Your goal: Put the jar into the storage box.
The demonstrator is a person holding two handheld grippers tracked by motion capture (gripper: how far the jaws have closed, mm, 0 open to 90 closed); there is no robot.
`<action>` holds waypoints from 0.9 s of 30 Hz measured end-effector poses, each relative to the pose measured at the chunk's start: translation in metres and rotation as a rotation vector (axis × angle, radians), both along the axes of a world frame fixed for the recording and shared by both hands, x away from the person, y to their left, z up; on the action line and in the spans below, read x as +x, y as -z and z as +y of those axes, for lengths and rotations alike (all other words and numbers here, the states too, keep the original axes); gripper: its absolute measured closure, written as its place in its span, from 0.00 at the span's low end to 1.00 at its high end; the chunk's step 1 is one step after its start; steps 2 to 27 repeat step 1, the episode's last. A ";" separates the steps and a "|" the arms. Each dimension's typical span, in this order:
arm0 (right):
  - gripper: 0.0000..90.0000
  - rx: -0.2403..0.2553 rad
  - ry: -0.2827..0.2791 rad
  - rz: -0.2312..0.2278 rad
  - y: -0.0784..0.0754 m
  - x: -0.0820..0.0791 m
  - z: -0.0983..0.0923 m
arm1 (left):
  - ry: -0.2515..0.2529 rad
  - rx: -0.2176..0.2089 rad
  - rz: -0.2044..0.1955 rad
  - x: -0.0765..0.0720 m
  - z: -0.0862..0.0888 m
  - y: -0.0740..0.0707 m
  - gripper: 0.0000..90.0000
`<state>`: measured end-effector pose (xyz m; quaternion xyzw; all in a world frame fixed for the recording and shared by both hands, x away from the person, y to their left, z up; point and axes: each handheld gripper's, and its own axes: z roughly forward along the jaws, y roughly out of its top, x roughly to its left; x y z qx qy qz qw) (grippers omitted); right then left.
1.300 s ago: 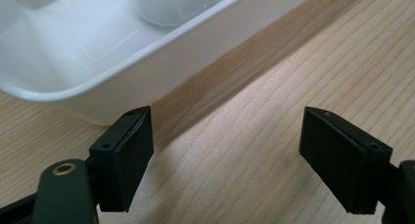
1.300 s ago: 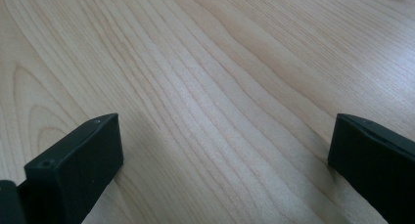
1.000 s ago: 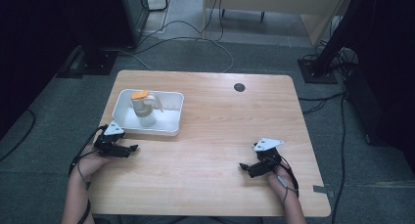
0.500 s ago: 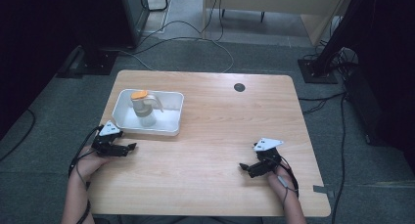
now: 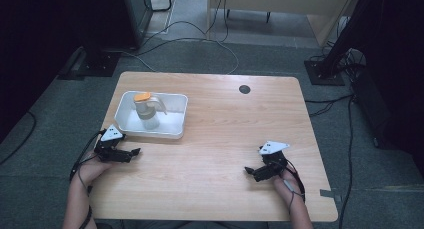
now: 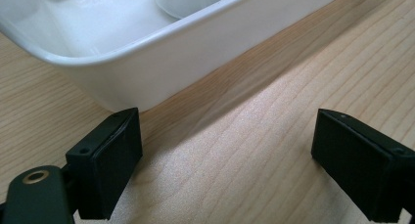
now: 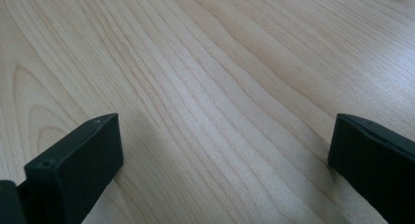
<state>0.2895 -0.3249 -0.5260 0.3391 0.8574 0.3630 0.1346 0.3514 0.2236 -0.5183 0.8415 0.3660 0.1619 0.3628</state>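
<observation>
In the left gripper view the left gripper (image 6: 230,165) is showing its jaws standing wide apart, with nothing but bare wood between them. Just past its 9 o'clock jaw, a white tub (image 6: 161,67) is sitting on the table (image 6: 274,136), its near wall running from 9 o'clock up toward 1 o'clock; the jaw is sitting just beside the tub's corner, and whether they are touching cannot be told. Inside the tub, at 12 o'clock, the pale base of a jug (image 6: 191,1) is showing.

In the right gripper view the right gripper (image 7: 225,170) is likewise holding its jaws wide, gripping nothing, with only the table's grain running between them from 10 o'clock to 4 o'clock.

From the high view, the left gripper (image 5: 134,152) is resting at the table's 8 o'clock, held in the person's left hand (image 5: 92,169), its jaws pointing toward 3 o'clock. The tub (image 5: 172,131) is lying just beyond it, at about 10 o'clock on the table (image 5: 225,139), and the clear jug (image 5: 146,111) with an orange lid (image 5: 142,96) is standing upright inside the tub's left half. The right gripper (image 5: 248,171) is resting at the table's 4 o'clock, well apart from the tub, held in the right hand (image 5: 286,185) with jaws pointing toward 9 o'clock. A small dark round hole (image 5: 244,89) is sitting in the tabletop at 1 o'clock.
</observation>
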 end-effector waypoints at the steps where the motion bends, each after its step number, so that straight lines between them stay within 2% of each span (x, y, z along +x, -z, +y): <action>1: 0.00 0.000 0.000 0.000 0.000 0.000 0.000 | 0.000 0.000 0.000 0.000 0.000 0.000 0.13; 27: 0.00 0.000 0.000 0.000 0.000 0.000 0.000 | 0.000 0.000 0.000 0.000 0.000 0.000 0.13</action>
